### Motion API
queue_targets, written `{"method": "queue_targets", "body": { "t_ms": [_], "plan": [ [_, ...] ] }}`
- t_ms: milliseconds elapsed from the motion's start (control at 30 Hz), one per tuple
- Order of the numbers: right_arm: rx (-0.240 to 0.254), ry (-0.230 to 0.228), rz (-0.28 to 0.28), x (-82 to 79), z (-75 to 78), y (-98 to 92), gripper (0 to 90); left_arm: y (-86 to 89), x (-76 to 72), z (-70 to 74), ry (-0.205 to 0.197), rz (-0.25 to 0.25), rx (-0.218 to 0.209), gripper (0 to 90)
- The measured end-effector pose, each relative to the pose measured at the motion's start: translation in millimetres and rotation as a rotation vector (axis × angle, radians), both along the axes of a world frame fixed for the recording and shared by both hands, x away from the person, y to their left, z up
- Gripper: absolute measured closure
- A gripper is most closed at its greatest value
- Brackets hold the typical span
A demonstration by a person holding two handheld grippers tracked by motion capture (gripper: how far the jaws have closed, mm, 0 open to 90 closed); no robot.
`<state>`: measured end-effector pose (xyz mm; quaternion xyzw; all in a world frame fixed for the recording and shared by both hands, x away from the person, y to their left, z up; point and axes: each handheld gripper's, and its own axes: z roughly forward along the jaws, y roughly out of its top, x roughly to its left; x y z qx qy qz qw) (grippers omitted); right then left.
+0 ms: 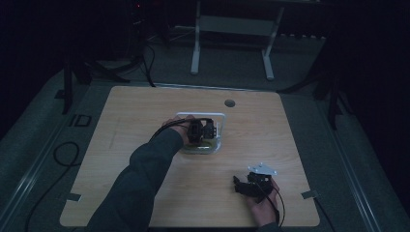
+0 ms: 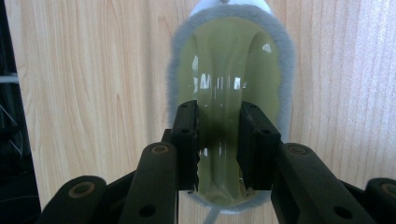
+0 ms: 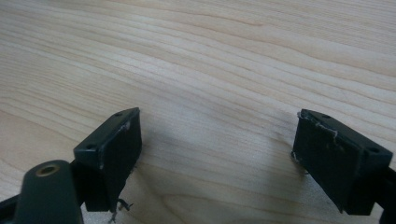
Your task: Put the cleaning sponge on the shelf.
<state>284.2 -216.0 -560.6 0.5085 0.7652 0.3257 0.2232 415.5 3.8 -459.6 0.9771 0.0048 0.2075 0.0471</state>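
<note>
Dark floor and a white frame stand (image 1: pixel 232 34) lie beyond the far edge of our pale wooden surface (image 1: pixel 145 116), which has a round grommet hole (image 1: pixel 229 103) near the middle of that far edge. Near the centre of the surface, a little toward the far edge, sits the object we are working on: a yellow-green glossy piece (image 2: pixel 224 60) ringed by a grey fuzzy border (image 2: pixel 285 60), with a white wire frame (image 1: pixel 220 116) rising around it in the high view; we cannot tell exactly what it is. Our left tongs (image 2: pixel 217 144) reach down over it, our left hand (image 1: pixel 181 126) and dark sleeve (image 1: pixel 140 179) coming in from the near edge. In the left gripper view the two black jaws stand on either side of the raised glossy ridge along the middle of the piece, close against it, so they appear to be pinching that ridge. Our right tongs (image 3: pixel 215 154) rest low over bare wood near the near right corner, held in our right hand (image 1: pixel 263 205), with the grey plate (image 1: pixel 262 168) on top. Their jaws are spread wide with nothing between them, well apart from the glossy piece.
</note>
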Motion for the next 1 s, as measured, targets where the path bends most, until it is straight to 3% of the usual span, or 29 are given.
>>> {"method": "queue_targets", "body": {
  "t_ms": [500,700,933,1000],
  "plan": [
    [0.002,0.001,0.000,-0.2,0.0,0.1,15.1,2.1,-4.8,9.2,0.015,0.034,-0.023,55.8],
    [0.002,0.002,0.000,-0.3,0.0,0.1,15.1,5.6,-10.7,23.8,0.030,0.053,-0.078,54.2],
    [0.002,0.002,-0.001,-0.3,0.1,0.1,15.1,16.5,-24.9,46.3,0.079,0.064,-0.156,52.5],
    [0.002,0.002,-0.001,-0.3,0.1,0.1,15.1,20.7,-28.5,53.0,0.086,0.088,-0.186,52.3]
  ]
}}
